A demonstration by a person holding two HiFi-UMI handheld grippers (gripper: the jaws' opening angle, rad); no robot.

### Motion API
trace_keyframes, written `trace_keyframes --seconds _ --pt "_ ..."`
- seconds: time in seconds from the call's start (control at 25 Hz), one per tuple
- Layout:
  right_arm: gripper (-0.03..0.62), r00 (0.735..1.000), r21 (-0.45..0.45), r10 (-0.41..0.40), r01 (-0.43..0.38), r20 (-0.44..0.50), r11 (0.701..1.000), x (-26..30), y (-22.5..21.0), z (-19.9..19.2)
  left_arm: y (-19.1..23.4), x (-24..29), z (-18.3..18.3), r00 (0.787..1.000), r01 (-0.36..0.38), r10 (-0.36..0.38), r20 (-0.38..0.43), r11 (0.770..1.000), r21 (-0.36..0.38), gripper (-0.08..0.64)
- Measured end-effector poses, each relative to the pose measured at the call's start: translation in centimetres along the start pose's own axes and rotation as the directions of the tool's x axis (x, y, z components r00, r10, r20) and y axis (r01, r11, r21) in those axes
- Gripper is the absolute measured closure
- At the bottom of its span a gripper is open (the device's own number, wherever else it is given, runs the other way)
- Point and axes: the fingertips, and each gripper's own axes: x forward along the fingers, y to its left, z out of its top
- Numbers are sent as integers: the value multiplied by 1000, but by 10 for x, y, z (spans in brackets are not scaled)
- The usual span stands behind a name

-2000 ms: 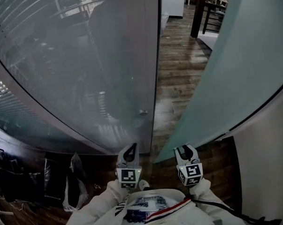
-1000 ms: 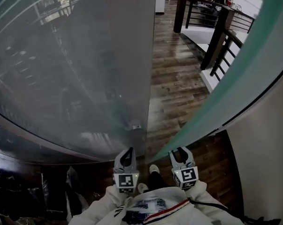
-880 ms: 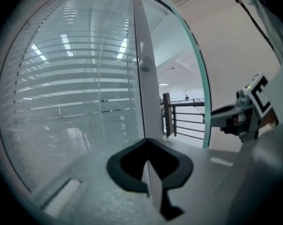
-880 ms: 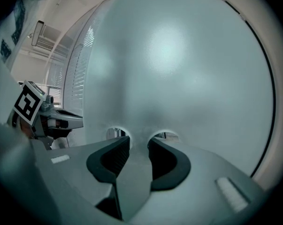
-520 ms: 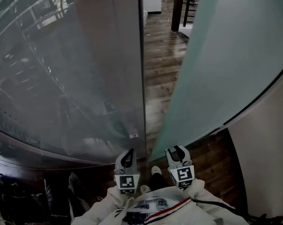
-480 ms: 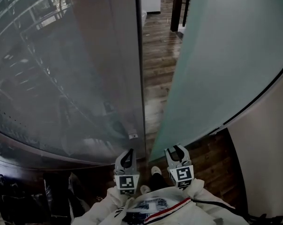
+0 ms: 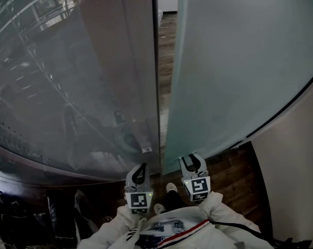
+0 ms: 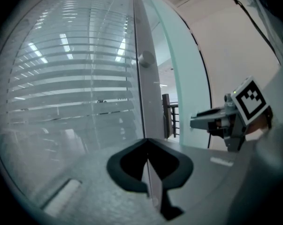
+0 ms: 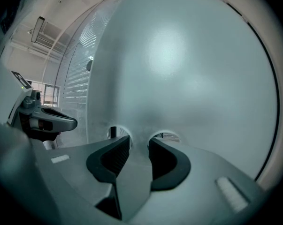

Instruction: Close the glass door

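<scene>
The frosted glass door (image 7: pixel 239 61) stands at the right, its free edge a narrow strip away from the clear fixed glass panel (image 7: pixel 68 77) on the left. My right gripper (image 7: pixel 191 162) has its tips against the door's face low down; in the right gripper view the jaws (image 9: pixel 139 142) stand apart with only frosted glass (image 9: pixel 179 69) ahead and nothing between them. My left gripper (image 7: pixel 141 171) points at the panel's edge, its jaws (image 8: pixel 147 146) shut and empty. The left gripper view shows the door (image 8: pixel 183 78) beside the panel (image 8: pixel 71 78).
A strip of wooden floor (image 7: pixel 164 61) shows through the remaining gap. A small metal fitting (image 7: pixel 146 149) sits at the panel's lower edge. A white wall (image 7: pixel 296 180) runs along the right. Dark bags (image 7: pixel 21 217) lie on the floor at the lower left.
The frosted door has swung left toward the fixed panel, narrowing the gap and hiding the railing and most of the floor beyond. My right gripper moved left with it; the left barely shifted.
</scene>
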Motion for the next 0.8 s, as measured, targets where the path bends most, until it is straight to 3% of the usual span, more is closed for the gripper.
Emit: trace_keyframes --seconds 0.8 --pt "457 999 -21 36 -35 25 999 45 -4 10 -3 -2 -4 1000 -22 22 -19 1000 -2 557"
